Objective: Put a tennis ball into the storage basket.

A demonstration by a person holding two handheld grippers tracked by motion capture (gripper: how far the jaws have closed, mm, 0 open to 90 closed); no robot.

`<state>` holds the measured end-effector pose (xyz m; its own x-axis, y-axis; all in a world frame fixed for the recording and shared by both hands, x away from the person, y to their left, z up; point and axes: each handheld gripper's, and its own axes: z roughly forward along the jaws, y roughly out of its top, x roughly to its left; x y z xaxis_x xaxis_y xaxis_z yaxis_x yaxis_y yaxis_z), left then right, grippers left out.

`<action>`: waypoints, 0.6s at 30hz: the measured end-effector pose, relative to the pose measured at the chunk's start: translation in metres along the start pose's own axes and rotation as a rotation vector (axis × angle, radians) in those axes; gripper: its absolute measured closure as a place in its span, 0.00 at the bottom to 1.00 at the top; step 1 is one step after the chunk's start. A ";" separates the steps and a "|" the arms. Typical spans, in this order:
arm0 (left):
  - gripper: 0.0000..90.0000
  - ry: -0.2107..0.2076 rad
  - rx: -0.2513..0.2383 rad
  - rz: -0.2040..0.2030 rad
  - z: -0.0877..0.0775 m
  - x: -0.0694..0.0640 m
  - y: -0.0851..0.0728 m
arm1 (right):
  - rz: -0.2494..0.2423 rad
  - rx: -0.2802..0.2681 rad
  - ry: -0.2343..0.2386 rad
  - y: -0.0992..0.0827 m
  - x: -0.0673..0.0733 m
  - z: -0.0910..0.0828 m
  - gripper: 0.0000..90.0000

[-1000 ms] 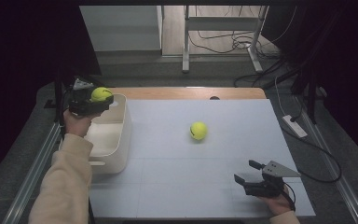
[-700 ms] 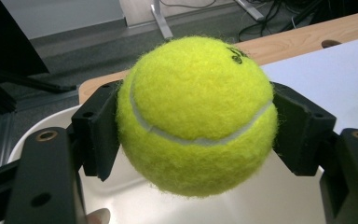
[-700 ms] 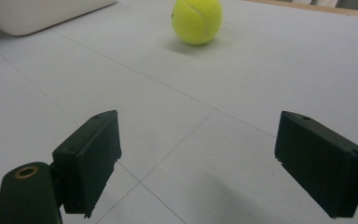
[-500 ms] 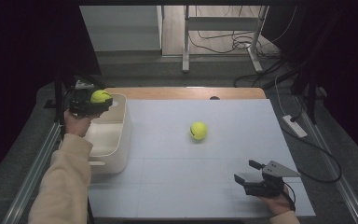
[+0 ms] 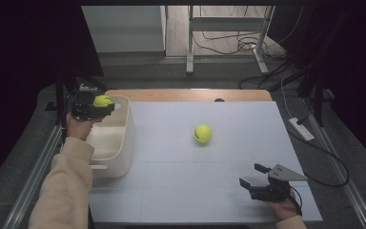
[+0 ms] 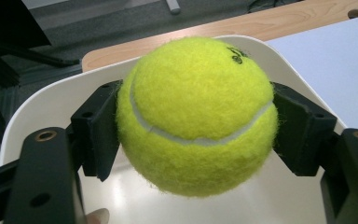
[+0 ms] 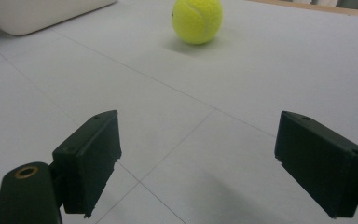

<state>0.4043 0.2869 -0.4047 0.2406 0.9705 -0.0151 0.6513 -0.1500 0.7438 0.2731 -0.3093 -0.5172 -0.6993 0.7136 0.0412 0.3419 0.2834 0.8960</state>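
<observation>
Your left gripper [image 5: 106, 108] has a tennis ball [image 6: 196, 114] pinched between its jaws, one pad pressed into each flank of the felt. It hangs over the far end of the white bin [image 5: 124, 138], and in the left gripper view the bin's pale floor lies straight beneath the ball.

Change over the last second: slight. The gripper and ball have drifted a touch toward you and a shade lower over the bin (a settling, not a travel). Nothing else on the table has shifted.

Reading of that: carry looks finished, release is the step in hand. The ball is not yet down; it is clear of the bin floor as far as the pictures tell. Spread the jaws where you are and it should land inside, well away from the near wall.

The second ball [image 5: 203, 133] sits loose on the white table [image 5: 181, 191], mid-surface, well apart from the bin.

Your right gripper [image 5: 256, 180] rests at the near right corner, jaws spread wide with nothing between them, aimed up the table at the second ball [image 7: 197, 20] (likely the next pick)
</observation>
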 end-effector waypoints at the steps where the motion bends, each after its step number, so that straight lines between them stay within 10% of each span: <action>1: 0.29 0.001 0.001 0.001 0.000 0.000 0.000 | 0.000 0.000 0.000 0.000 0.000 0.000 0.16; 11: 0.28 0.013 -0.012 -0.018 -0.002 0.002 -0.001 | 0.000 0.000 0.000 0.000 0.000 0.000 0.16; 18: 0.11 -0.054 -0.091 -0.050 -0.014 0.000 0.001 | 0.000 0.001 0.000 0.000 0.000 0.000 0.16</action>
<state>0.3948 0.2895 -0.3942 0.2492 0.9645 -0.0875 0.5964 -0.0816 0.7985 0.2731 -0.3097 -0.5173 -0.6995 0.7135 0.0412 0.3424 0.2839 0.8956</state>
